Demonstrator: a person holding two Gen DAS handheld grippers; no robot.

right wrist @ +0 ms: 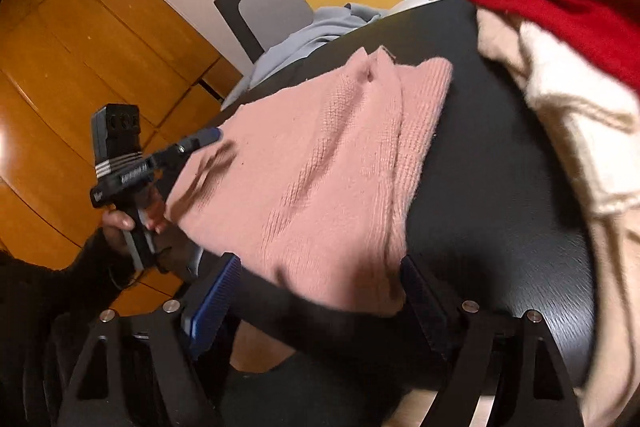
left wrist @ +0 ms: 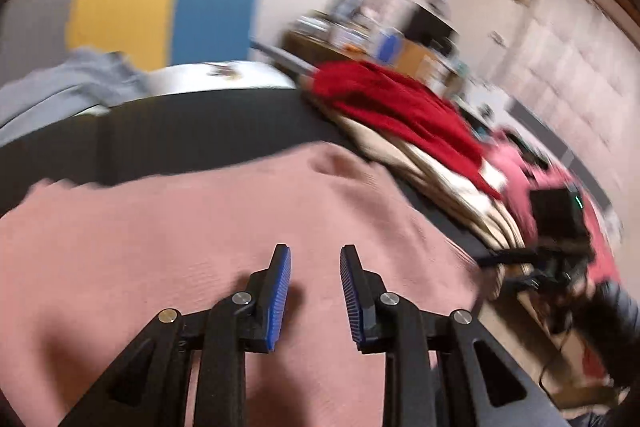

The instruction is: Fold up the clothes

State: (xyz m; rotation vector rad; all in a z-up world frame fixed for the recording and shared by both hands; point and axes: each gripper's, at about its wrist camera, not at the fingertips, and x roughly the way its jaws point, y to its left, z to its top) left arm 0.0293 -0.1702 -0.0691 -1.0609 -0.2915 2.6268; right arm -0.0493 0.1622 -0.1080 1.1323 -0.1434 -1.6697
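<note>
We see the pink sweater (right wrist: 320, 163) folded on the black worktop (right wrist: 492, 187). Both grippers hold nothing — left hand-held gripper (left wrist: 315, 291) partly open above it, right hand-held gripper (right wrist: 316, 307) wide at its near edge.

My two grippers are alike: the left gripper (left wrist: 315, 293) and right gripper (right wrist: 316, 311) have matte black linkage arms, round silver pivot screws and ribbed blue pads (left wrist: 280, 297). Each carries a black camera block on top. I wear dark, long sleeves (right wrist: 48, 291).
</note>
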